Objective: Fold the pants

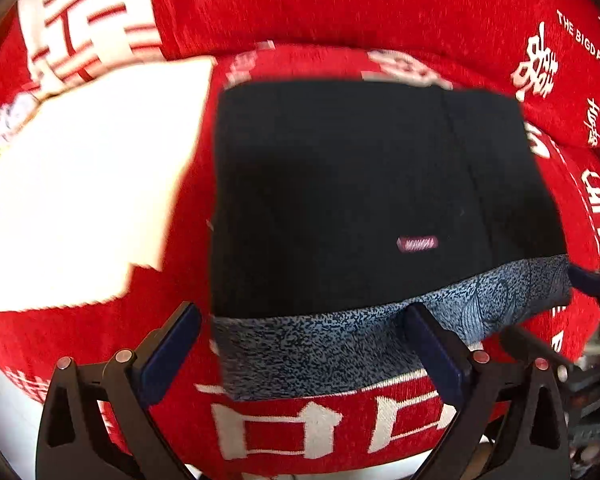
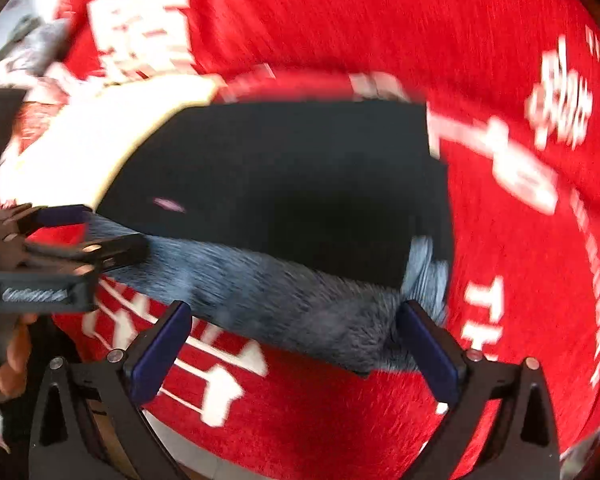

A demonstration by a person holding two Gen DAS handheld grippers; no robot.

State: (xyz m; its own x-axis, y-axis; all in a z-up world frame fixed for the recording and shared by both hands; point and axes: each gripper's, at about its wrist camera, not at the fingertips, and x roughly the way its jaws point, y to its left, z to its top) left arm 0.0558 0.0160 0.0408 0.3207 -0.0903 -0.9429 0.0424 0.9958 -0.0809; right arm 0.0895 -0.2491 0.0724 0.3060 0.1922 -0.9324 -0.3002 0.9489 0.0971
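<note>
Pants [image 1: 360, 200], folded on the red cloth [image 1: 340, 8], lie just ahead of your left hand-held gripper [image 1: 300, 356] and right hand-held gripper [image 2: 296, 348], both spread wide and holding nothing.

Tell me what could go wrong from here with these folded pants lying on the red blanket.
1. The black pants lie folded, but their blue-grey layer sticks out along the near edge, so the fold may look uneven.
2. Both tools, left tool and right tool, stand open just over that edge; a careless pull back could snag it.
3. The white folded cloth lies close beside; a nudge might overlap them.
</note>
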